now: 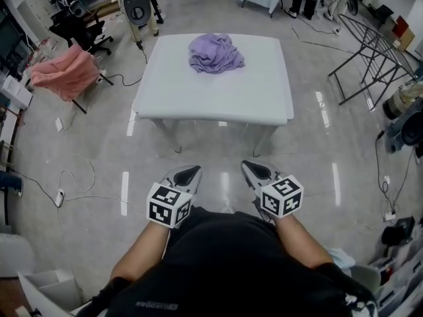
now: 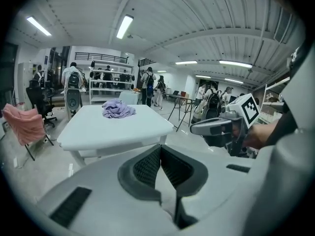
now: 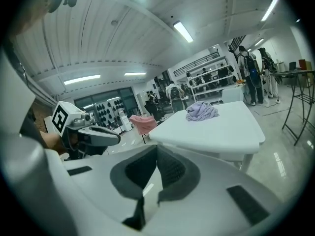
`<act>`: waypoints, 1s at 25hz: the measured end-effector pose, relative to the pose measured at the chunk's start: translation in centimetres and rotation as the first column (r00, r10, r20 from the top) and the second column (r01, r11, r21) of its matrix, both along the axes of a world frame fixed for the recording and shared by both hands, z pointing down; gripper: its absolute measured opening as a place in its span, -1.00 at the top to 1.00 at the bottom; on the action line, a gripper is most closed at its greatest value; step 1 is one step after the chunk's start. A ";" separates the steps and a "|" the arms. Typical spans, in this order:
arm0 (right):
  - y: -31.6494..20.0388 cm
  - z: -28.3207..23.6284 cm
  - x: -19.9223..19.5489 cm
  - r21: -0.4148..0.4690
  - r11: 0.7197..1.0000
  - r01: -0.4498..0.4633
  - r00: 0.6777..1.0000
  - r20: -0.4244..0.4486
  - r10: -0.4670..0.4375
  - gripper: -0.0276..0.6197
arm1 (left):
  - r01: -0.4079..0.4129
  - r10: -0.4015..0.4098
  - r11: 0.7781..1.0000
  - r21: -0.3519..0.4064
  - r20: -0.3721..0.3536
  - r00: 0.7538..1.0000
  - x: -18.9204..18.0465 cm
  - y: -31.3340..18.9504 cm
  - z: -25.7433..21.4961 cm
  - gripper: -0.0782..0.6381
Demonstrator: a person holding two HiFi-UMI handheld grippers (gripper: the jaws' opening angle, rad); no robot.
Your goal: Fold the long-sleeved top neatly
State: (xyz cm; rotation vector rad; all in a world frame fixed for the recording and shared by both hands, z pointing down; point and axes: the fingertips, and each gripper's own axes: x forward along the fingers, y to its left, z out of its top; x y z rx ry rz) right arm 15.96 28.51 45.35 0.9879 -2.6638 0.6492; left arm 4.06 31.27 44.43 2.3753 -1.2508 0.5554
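Both clenched on nothing, the left claw (image 1: 187, 174) and right claw (image 1: 256, 171) point at the crumpled top (image 1: 216, 53), which lies well ahead of them on the far half of the tabletop (image 1: 218, 94), about equally near each.

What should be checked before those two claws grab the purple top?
1. Purple top lies on the white table: ok, crumpled in a heap near the far edge.
2. Left gripper empty: ok, jaws together on nothing.
3. Right gripper empty: ok, likewise.
4. Jaws open for a grasp: not ok, both shut.
5. Grippers near the top: not ok, both short of the table's near edge.
6. Sleeves findable: cannot tell, the heap hides them.
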 end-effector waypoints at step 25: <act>-6.8 3.6 0.8 -0.101 0.993 -0.069 0.997 -0.042 0.065 0.90 | -0.028 0.026 0.998 -0.054 -0.027 0.999 -0.8 -10.5 2.5 0.77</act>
